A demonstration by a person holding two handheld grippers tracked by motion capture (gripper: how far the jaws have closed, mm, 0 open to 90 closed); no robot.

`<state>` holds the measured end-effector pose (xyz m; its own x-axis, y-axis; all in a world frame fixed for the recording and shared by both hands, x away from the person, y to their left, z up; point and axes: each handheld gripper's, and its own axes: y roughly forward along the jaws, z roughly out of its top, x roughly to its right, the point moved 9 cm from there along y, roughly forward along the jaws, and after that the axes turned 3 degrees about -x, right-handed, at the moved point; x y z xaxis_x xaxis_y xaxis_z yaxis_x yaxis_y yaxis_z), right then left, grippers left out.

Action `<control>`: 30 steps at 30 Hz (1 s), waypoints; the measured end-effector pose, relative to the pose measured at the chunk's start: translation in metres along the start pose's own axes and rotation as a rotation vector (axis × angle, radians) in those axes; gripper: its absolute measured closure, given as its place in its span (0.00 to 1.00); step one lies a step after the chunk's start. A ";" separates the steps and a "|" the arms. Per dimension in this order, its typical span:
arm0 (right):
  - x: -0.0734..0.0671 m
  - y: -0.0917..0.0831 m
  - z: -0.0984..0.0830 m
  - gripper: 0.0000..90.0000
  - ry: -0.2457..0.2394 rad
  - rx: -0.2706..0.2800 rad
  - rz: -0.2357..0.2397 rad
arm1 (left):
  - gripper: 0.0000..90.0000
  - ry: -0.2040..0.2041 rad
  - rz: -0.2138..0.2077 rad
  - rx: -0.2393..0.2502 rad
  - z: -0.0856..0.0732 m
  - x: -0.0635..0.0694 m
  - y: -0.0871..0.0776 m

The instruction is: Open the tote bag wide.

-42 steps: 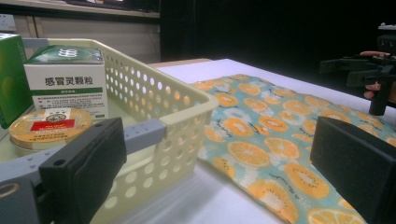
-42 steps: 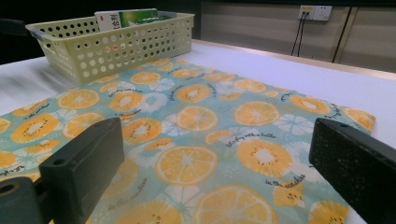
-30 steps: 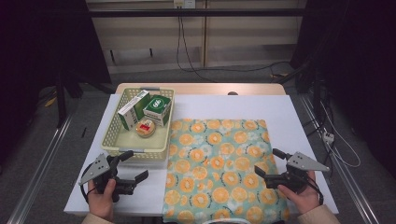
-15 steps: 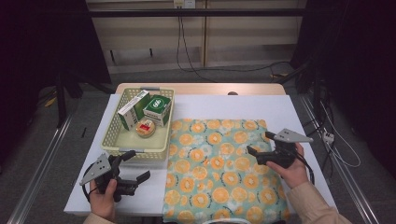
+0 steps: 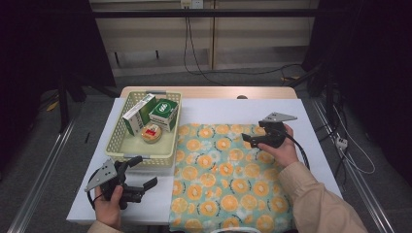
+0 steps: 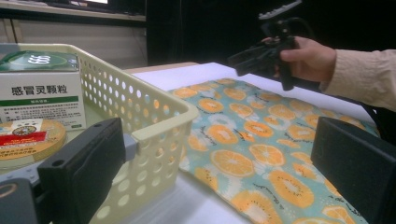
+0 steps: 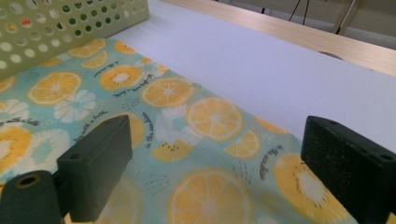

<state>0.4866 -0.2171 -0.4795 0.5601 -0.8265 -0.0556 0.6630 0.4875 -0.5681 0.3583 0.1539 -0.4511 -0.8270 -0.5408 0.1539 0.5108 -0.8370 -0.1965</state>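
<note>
A teal cloth printed with orange slices lies flat on the white table, right of a pale yellow mesh basket. The basket holds two green-and-white boxes and a round tin. My left gripper is open and empty, low over the table at the basket's near right corner. In the left gripper view the basket's corner sits just ahead of the left jaw. My right gripper hovers open over the cloth's far right part. The right gripper view has cloth between the jaws.
The white table top runs on beyond the cloth's far edge, with a wooden strip behind it. Cables trail on the floor at the right. The right hand and its gripper appear far off in the left gripper view.
The right gripper has moved away from the person and a little left, from the cloth's near right part to its far right part. The left gripper has stayed put.
</note>
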 end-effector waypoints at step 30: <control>0.007 0.078 -0.001 1.00 -0.032 -0.225 0.108 | 0.03 0.013 -0.020 -0.017 0.000 0.008 0.002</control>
<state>0.5412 -0.1849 -0.5248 0.6396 -0.7618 -0.1025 0.4730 0.4951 -0.7288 0.3533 0.1478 -0.4504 -0.8399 -0.5230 0.1452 0.4905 -0.8458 -0.2097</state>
